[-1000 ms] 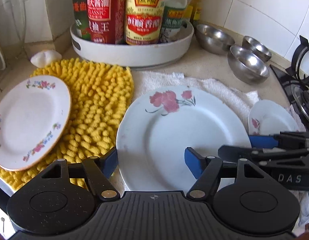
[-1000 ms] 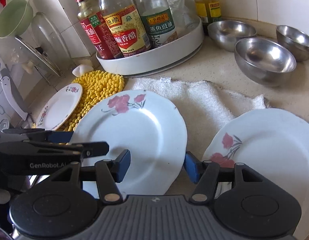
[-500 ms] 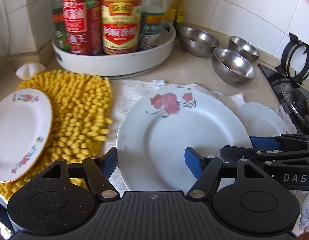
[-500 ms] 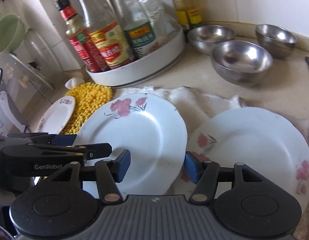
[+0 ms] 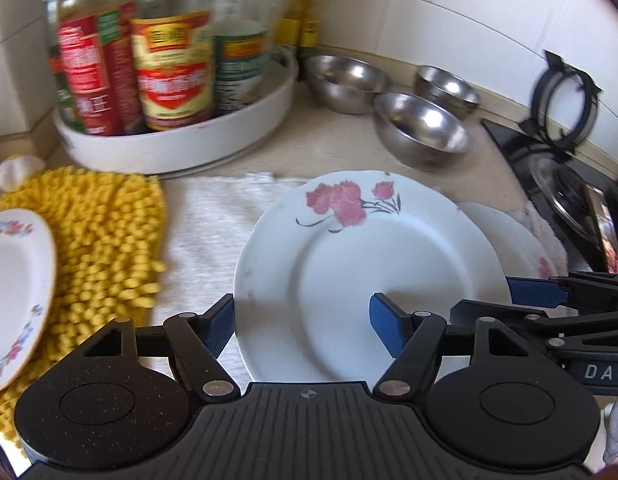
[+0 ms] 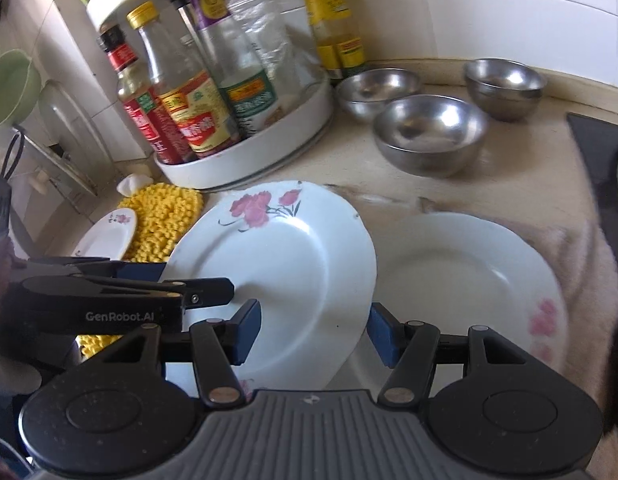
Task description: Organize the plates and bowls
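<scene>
Left gripper: jaws are held apart. The outer finger is set against the left rim of the large flowered plate; the inner finger lies over the plate's face. No clamping across the jaws is seen.
Right gripper: jaws are likewise held apart. The outer finger is set at the plate's right rim and the inner finger over its face.
Large flowered plate: it is borne between the two tools, one at each side. It appears raised off the white towel, and its right edge overlaps the second flowered plate.
Second flowered plate: it lies flat on the towel, just to the right of the carried plate.
Small plate: it rests on the yellow mat, well apart from the others.
Steel bowls: three are seen standing singly on the counter beside the bottle tray; none is nested.
Step in hand: stacking the carried plate onto the second plate is judged likely.
Done: no finished stack is shown.
Left: the plate is to be set down; the small plate is to be added; the bowls are to be gathered.
</scene>
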`<state>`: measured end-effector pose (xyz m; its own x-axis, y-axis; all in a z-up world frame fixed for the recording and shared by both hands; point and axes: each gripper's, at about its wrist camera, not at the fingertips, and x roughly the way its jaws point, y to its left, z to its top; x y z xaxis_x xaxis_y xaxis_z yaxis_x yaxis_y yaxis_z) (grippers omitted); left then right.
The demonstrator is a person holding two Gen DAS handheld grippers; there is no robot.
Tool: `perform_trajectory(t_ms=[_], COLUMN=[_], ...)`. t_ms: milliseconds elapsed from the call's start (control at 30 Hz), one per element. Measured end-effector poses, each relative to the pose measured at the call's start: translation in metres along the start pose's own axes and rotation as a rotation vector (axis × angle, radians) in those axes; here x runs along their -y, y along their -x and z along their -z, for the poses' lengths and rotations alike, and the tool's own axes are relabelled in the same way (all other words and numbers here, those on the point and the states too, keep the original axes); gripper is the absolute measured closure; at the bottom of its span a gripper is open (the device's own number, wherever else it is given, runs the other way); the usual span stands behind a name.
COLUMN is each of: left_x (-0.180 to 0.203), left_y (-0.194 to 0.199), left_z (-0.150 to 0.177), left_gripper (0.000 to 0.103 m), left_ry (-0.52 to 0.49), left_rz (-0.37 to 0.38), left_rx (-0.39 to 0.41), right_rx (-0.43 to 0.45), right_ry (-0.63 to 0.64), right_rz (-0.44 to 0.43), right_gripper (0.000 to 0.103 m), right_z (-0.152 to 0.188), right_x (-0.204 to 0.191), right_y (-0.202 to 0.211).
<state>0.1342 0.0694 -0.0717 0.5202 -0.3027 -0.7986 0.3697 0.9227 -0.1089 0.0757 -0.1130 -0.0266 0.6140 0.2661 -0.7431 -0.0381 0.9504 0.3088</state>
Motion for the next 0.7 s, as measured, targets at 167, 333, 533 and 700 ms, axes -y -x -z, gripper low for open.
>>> perform_trajectory(t_ms=[167, 333, 533, 700], left_x=[0.028, 0.056, 0.088, 0.103], left_y=[-0.010, -0.022, -0.035, -0.045], left_z=[-0.002, -0.006, -0.005, -0.005], left_gripper=[0.027, 0.026, 0.026, 0.026], left_ry=[-0.063, -0.128, -0.196, -0.216], left_rz=[0.059, 0.100, 0.134, 0.145], left_rx=[-0.015, -0.028, -0.039, -0.050], right_rx=[0.027, 0.044, 0.076, 0.070], right_ry=[-0.058, -0.119, -0.156, -0.174], right_rz=[0.070, 0.126, 0.206, 0.235], right_gripper=[0.028, 0.028, 0.028, 0.028], right_z=[0.010, 0.020, 0.027, 0.029], right_x=[0.021, 0.042, 0.063, 0.075], right_y=[0.020, 0.035, 0.046, 0.042])
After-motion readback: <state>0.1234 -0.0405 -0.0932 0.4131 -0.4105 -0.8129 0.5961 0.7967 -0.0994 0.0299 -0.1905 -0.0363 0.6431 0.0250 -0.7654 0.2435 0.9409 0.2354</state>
